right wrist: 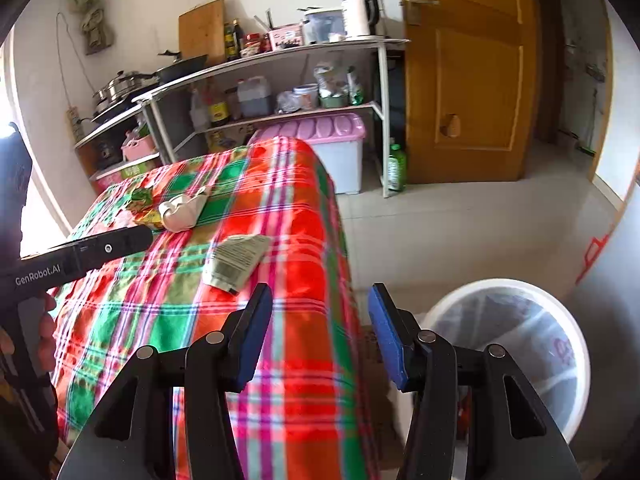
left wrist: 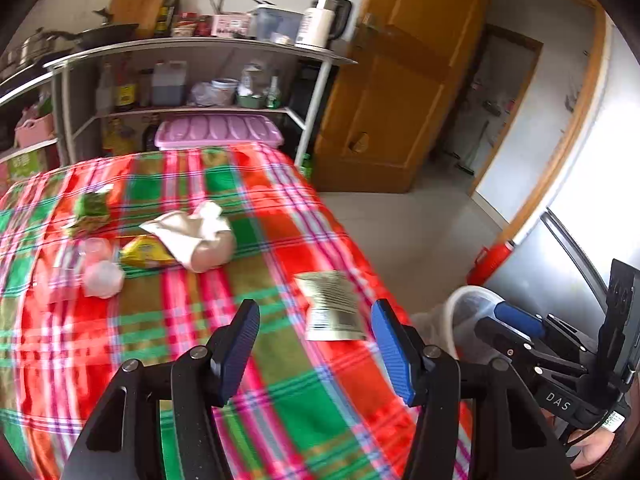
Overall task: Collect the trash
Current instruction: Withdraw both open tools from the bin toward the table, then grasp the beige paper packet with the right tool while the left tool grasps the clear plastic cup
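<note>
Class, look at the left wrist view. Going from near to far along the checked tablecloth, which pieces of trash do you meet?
Silver packet → clear plastic cups → yellow wrapper → crumpled white cloth → green wrapper.

Flat printed wrapper [left wrist: 334,306] near worktop edge; yellow packet [left wrist: 146,254], crumpled tissue [left wrist: 192,236], green wrapper [left wrist: 90,210], clear cups [left wrist: 102,276] clustered further back.
</note>
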The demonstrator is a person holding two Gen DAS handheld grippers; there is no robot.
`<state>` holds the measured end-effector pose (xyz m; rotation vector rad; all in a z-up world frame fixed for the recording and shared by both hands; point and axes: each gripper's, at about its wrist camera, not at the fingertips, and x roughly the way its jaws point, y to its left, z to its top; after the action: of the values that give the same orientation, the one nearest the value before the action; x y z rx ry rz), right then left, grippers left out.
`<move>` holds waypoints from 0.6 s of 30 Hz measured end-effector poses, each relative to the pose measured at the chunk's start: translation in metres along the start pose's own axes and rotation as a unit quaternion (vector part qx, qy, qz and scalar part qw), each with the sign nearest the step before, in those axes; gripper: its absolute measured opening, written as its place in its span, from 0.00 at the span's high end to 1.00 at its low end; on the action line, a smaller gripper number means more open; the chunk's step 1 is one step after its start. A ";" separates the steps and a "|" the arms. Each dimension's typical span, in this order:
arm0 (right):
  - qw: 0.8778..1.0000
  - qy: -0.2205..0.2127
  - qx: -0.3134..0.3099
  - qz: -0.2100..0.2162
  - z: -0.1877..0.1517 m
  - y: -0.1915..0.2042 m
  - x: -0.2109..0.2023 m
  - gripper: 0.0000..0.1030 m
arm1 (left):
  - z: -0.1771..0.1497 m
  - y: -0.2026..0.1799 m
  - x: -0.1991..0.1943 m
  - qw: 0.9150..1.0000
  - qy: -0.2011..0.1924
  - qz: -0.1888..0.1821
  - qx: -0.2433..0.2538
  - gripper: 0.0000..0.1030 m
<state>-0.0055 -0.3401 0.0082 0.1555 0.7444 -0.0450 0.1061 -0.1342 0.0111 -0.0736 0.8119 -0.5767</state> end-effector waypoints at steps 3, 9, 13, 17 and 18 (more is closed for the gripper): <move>1.000 0.009 -0.009 0.017 0.007 0.016 0.016 0.50 | 0.001 0.027 -0.004 1.000 -0.004 0.012 -0.017 0.44; 0.998 0.027 -0.025 0.041 0.022 0.047 0.048 0.50 | 0.001 0.067 -0.008 0.999 -0.003 0.032 -0.042 0.44; 0.998 0.038 -0.030 0.048 0.031 0.060 0.064 0.50 | 0.002 0.091 -0.009 0.997 -0.003 0.044 -0.058 0.44; 0.997 0.050 -0.028 0.047 0.037 0.067 0.080 0.50 | 0.002 0.108 -0.007 0.996 0.002 0.056 -0.064 0.43; 0.997 0.053 -0.027 0.045 0.038 0.067 0.083 0.50 | 0.001 0.111 -0.006 0.996 0.004 0.057 -0.066 0.43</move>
<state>0.0871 -0.2784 -0.0123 0.1410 0.8430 0.0690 0.1545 -0.0373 -0.0146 -0.1455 0.8557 -0.4153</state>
